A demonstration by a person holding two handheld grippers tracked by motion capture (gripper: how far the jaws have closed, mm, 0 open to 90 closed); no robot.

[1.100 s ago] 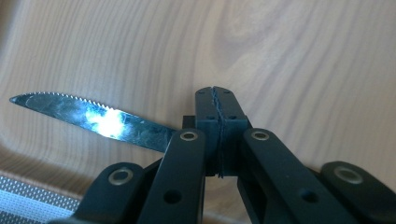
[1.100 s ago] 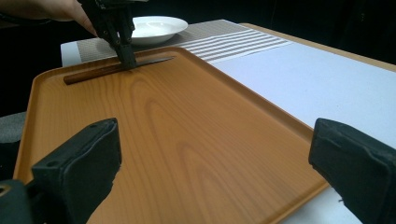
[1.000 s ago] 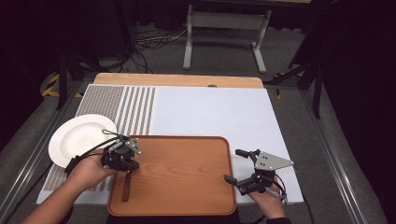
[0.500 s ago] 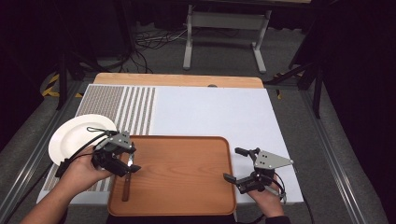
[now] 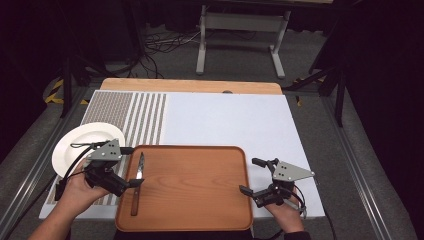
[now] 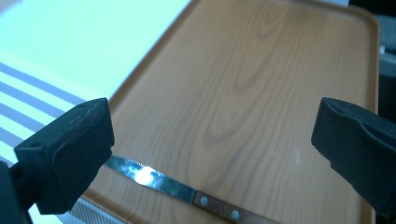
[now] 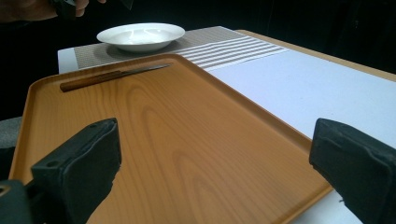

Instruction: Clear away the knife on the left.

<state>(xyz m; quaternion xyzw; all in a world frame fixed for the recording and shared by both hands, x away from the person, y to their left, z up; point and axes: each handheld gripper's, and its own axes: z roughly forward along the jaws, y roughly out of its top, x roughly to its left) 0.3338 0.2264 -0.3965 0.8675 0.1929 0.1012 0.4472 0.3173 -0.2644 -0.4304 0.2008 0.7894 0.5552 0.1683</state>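
The steak knife [image 5: 136, 184] lies flat along the left edge of the wooden tray [image 5: 200, 200], blade toward the far edge of the worktop [image 5: 225, 115], wooden handle nearer the person. The left tool [image 5: 131, 184], its jaws having just been opening, hangs released over the knife with nothing gripped, apparently having set it there. The right tool [image 5: 252, 177] rests spread and empty by the tray's right edge. A white plate [image 5: 75, 145] sits on the striped placemat [image 5: 145, 115] near the worktop's left edge.

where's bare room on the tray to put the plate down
Most of the tray is bare, from the knife by its left rim across to the right gripper. Crowded spot: the left rim, with knife and open left gripper.
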